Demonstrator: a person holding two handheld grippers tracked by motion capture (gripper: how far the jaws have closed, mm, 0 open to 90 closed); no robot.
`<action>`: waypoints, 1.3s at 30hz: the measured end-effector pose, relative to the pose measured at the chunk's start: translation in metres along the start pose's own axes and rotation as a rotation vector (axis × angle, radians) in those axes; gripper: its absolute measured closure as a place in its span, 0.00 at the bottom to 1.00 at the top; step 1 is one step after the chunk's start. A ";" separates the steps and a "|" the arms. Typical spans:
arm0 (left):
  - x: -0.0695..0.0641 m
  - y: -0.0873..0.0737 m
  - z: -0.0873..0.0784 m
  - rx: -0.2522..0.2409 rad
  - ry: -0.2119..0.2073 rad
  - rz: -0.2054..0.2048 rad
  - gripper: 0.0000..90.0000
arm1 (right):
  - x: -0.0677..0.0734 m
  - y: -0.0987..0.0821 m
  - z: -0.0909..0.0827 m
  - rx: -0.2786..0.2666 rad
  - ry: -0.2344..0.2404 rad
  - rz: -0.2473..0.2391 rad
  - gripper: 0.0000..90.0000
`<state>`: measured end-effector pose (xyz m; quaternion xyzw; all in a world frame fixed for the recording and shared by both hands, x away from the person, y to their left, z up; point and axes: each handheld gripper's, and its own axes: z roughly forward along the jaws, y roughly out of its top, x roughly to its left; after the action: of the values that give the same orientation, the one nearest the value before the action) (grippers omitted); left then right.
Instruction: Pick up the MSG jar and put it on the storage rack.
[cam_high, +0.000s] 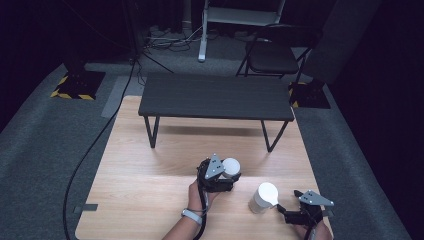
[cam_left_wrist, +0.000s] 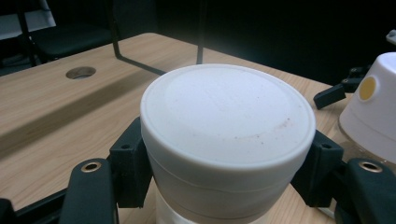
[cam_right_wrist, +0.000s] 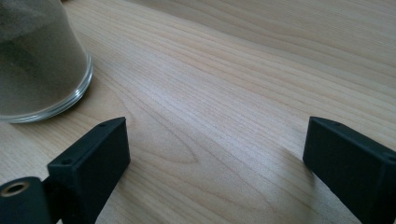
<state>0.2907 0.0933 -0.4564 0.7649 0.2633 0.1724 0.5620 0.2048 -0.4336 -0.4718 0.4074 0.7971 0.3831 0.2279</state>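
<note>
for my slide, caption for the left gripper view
Left gripper clamps a white jar lid above the wooden table.

I see a white jar (cam_left_wrist: 227, 140) with a white lid between the black jaws of my left gripper (cam_high: 220, 176). To its right stands another white jar (cam_high: 263, 198) with a small yellow dot. The table (cam_high: 150, 200) is light wood with stripy grain. The far bench (cam_high: 216, 97) is black. The floor blocks (cam_high: 74, 86) have yellow and black stripes.
</note>
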 end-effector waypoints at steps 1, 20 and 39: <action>0.000 0.001 -0.001 0.004 0.006 -0.002 0.37 | 0.000 0.000 0.000 0.000 -0.001 -0.001 0.08; 0.027 0.048 -0.046 0.020 0.097 0.046 0.37 | -0.003 0.001 0.000 0.007 0.017 0.008 0.09; 0.058 0.128 -0.077 -0.060 0.142 0.031 0.37 | -0.004 0.000 0.000 0.002 0.023 -0.002 0.09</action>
<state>0.3201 0.1579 -0.3131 0.7375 0.2854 0.2427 0.5619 0.2068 -0.4366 -0.4711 0.4024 0.8006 0.3866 0.2185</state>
